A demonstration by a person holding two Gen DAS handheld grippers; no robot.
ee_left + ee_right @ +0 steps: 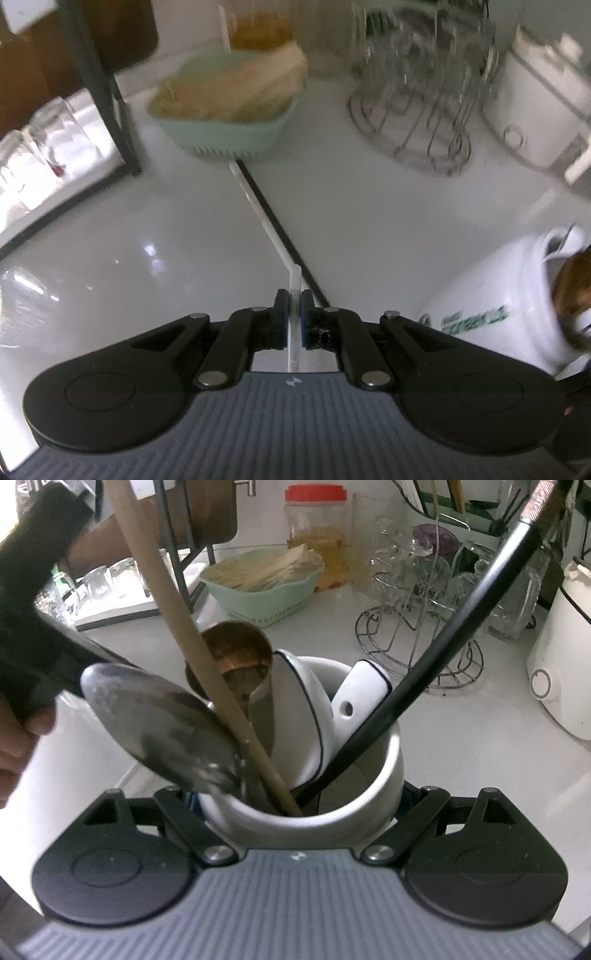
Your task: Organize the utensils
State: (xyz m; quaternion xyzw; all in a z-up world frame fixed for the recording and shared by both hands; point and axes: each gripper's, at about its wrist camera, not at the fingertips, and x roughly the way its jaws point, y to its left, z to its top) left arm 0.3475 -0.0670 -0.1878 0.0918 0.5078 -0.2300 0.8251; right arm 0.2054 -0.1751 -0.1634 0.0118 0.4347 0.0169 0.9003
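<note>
A: Left gripper (pixel 293 308)?
B: Pinched tight on a thin white utensil (pixel 264 221); its far end is seen just before the green basket (pixel 225 136).
A: Right gripper (pixel 301 801)?
B: Clamped around the white holder (pixel 373 797), jaws wide. Metal spoon (pixel 159 731), wooden handle (pixel 184 627), black handle (pixel 424 686) are stood inside.

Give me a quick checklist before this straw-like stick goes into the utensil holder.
1. Left hand-held gripper shut on the thin white stick: ok.
2. Right hand-held gripper clamped around the white utensil holder: ok.
3. Free space in holder beside the wooden handle, metal spoon and black handle: ok, but tight.
4. Stick's far end clear of the green basket: cannot tell.
5. Stick clean: cannot tell.
</note>
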